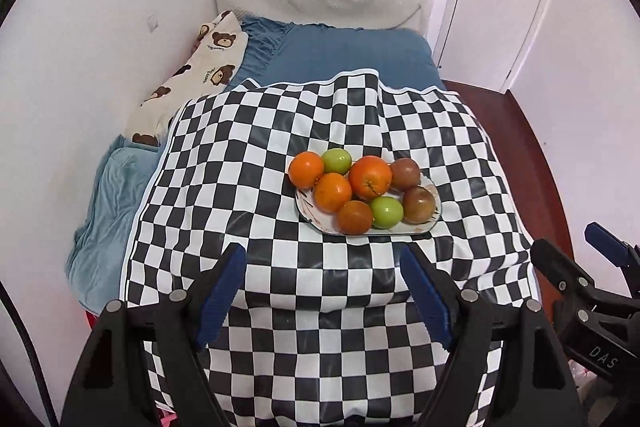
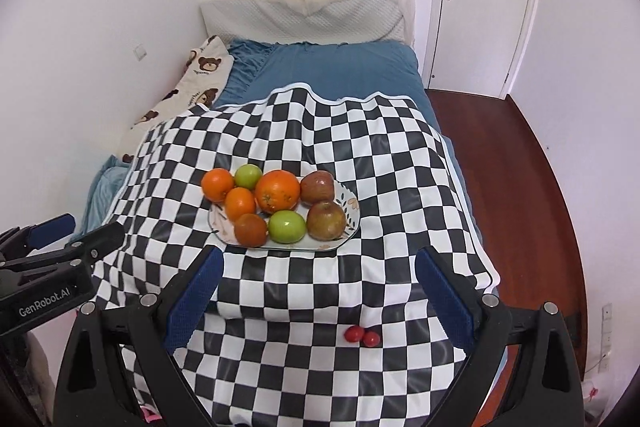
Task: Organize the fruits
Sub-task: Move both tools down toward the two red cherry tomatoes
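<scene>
Left wrist view first: the left gripper [image 1: 322, 269] has its blue pads spread wide with nothing between them, hanging over the near edge of the checkered cloth [image 1: 248, 155]. The plate [image 1: 434, 217] sits straight ahead and a bit to the right, well apart from the fingertips, loaded with fruit: orange ones like the big orange [image 1: 370, 177] toward the left and middle, two green apples [image 1: 386, 211], and two reddish-brown apples [image 1: 418, 205] on the right side. One orange at the far left looks like it hangs off the plate rim onto the cloth. The other gripper pokes in at the right edge.

Right wrist view: the right gripper [image 2: 320, 273] is also wide open and holding nothing. Here the plate [image 2: 354, 223] is dead ahead, slightly left of centre, its long axis running side to side across the fingers. The catch: two small red fruits [image 2: 362, 335], cherry tomatoes by the look of them, lie touching each other on the cloth, off the plate, close in and a bit right of centre between the fingers. They don't show in the left view at all.

So my guess is the right hand is the nearer one for those strays, and it would have to reach down and back toward itself, not forward.
</scene>
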The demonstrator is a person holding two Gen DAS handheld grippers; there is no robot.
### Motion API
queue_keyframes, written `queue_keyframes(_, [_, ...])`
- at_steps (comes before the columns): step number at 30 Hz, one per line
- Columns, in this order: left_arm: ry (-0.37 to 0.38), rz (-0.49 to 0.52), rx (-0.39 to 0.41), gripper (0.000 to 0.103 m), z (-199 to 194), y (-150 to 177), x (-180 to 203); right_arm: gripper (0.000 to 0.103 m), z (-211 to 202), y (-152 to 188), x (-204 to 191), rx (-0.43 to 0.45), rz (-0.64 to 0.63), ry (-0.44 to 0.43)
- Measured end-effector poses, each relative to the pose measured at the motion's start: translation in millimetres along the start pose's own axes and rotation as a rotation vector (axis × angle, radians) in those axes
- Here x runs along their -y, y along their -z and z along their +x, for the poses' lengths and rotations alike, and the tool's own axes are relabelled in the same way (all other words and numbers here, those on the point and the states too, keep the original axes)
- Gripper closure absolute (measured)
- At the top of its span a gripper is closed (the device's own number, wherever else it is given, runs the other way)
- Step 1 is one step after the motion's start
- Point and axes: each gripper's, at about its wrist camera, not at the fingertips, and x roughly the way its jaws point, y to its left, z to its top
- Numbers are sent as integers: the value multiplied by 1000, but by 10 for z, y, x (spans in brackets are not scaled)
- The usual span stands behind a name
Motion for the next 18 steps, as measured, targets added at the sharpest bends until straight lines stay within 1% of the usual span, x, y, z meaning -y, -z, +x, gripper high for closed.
queue_keyframes(6, [-1,10,19,25,-139,114,34,5,-267,50,14,30,22,-17])
queue_keyframes(10, [8,6,-1,25,-97,154,68,5,-299,65,60,33,41,-26])
queue_keyframes(11, [9,1,-8,23,-61,170,76,4,-280,75,89,26,53,-30])
queue_keyframes(12, [11,0,-15,18,-16,185,84,4,-224,95,141,11,67,-31])
queue_keyframes(13, [11,-1,-28,7,49,200,94,4,-170,118,186,-4,79,-33])
queue_keyframes(14, [10,-5,-37,4,120,216,103,4,-94,142,239,-23,93,-38])
queue_keyframes(15, [1,-1,-40,4,208,240,123,5,37,197,338,-58,120,-42])
queue_keyframes(17, [-26,23,-70,4,402,287,188,4,258,298,491,-116,159,-52])
queue_keyframes(18, [-39,37,-86,4,530,317,229,4,442,400,609,-159,190,-61])
